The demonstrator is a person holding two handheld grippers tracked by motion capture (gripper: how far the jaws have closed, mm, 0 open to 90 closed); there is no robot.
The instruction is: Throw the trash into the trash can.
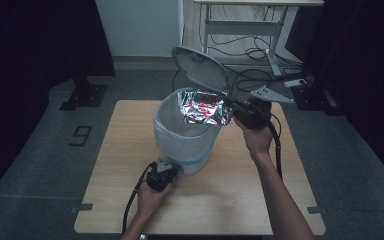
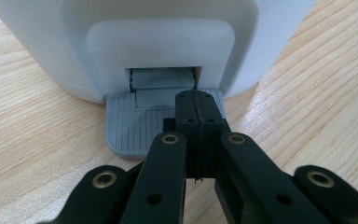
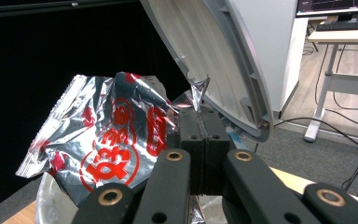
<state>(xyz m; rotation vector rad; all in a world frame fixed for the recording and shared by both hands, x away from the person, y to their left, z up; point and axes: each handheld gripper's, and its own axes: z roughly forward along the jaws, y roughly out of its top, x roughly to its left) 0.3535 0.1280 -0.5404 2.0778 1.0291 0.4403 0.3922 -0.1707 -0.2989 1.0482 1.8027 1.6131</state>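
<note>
While your wooden worktop (image 1: 230, 200) carries everything, the big thing on it is the white pedal bin (image 1: 187, 135), sitting a bit left of the middle with a pale liner bag folded over its rim. Its lid (image 1: 200, 67) is tipped up and back, grey-edged, ribbed on the inside as your right gripper view shows. Next down in size is the crumpled silver foil wrapper (image 3: 107, 140) with red print, hanging over the open mouth of the bin at its right rim. Your right gripper (image 3: 204, 116) has its jaws pressed tight on a twisted corner of that foil, just under the lid. The high view won't give you the pedal, but your left gripper view does: a small grey ribbed foot pedal (image 2: 130, 128) sticking out at the bin's base. Your left gripper (image 2: 198, 100) has its jaws squeezed together, tips resting on that pedal.
</note>
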